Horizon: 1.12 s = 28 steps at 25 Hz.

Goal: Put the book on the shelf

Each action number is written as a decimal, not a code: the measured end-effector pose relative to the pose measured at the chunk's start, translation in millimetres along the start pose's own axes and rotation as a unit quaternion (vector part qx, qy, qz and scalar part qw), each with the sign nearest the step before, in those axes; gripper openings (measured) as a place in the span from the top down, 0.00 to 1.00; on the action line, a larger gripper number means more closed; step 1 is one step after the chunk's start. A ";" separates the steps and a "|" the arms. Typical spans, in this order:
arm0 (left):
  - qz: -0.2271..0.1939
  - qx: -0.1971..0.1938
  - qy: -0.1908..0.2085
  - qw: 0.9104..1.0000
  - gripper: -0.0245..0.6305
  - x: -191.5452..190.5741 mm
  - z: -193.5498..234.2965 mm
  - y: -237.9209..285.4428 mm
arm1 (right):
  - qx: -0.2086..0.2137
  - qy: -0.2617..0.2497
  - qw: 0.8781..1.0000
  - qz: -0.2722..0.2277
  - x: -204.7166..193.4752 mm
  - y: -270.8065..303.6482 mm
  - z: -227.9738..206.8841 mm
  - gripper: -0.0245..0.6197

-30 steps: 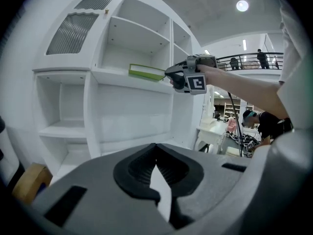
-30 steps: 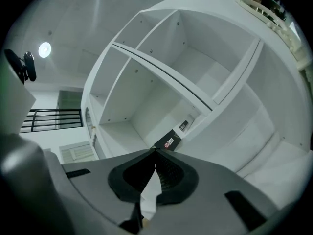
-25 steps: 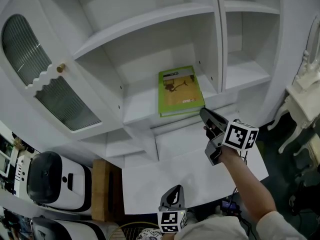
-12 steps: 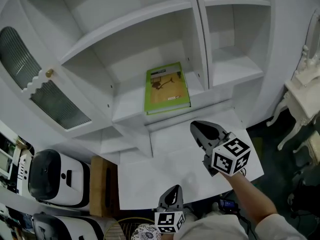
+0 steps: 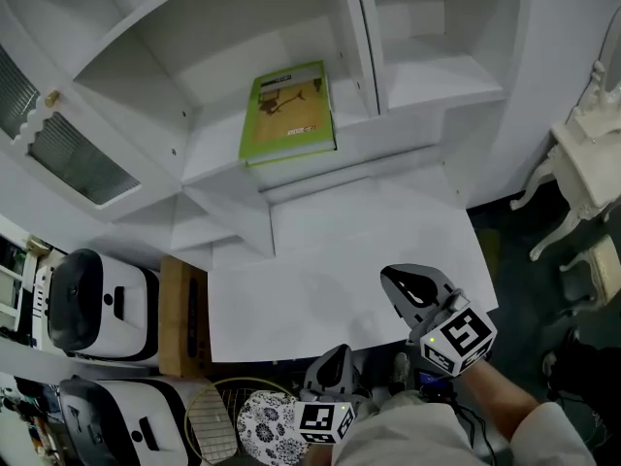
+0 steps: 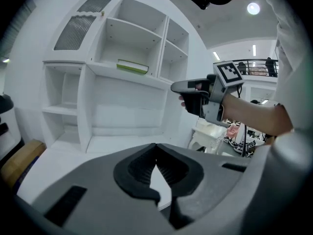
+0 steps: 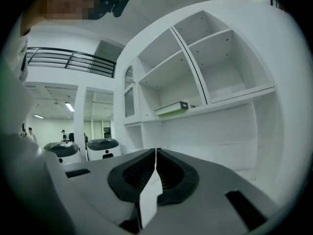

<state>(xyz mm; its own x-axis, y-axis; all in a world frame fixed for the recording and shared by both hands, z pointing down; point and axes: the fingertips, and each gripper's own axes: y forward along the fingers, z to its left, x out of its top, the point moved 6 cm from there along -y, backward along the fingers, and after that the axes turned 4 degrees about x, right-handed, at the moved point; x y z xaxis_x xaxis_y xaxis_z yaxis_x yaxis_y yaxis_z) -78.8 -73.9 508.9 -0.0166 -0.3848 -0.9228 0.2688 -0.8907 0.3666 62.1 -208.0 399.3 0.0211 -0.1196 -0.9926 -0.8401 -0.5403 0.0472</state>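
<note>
Since a moment ago the right hand-held gripper (image 5: 398, 282) has pulled back from the shelf (image 5: 223, 158) and now hangs over the near edge of the tabletop (image 5: 330, 250). Its jaws are closed tight with nothing in them. The left hand-held gripper (image 5: 339, 355) sits low by the person's body, also closed and holding nothing. The green book (image 5: 288, 112) lies flat on the shelf, so the job looks done. Its front edge is close to the shelf's front edge, so it could maybe use a little push further in. A white wall (image 5: 351, 37) of the shelf stands just to the book's right. The white tabletop below looks bare, with lots of room to move.
</note>
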 end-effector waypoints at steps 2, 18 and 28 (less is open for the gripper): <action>0.000 -0.003 -0.001 1.000 0.96 -4.0 -6.4 -7.9 | 0.007 -0.011 1.000 0.009 -16.3 -13.1 15.4 0.93; -0.048 -0.084 0.050 0.994 0.96 -2.0 -23.6 -70.5 | -0.010 0.017 0.999 0.031 -92.2 -91.1 125.1 0.93; -0.049 -0.124 0.052 0.990 0.96 -53.9 -7.2 -169.5 | 0.021 0.009 0.998 0.059 -121.6 -112.1 250.1 0.94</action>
<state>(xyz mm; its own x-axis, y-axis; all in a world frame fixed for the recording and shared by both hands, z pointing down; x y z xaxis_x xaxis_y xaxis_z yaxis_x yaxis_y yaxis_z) -116.6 99.5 495.7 0.0417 -0.2606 -0.9645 0.4998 -0.8305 0.2460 18.1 75.4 486.7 -0.0687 -0.1956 -0.9783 -0.8591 -0.4869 0.1577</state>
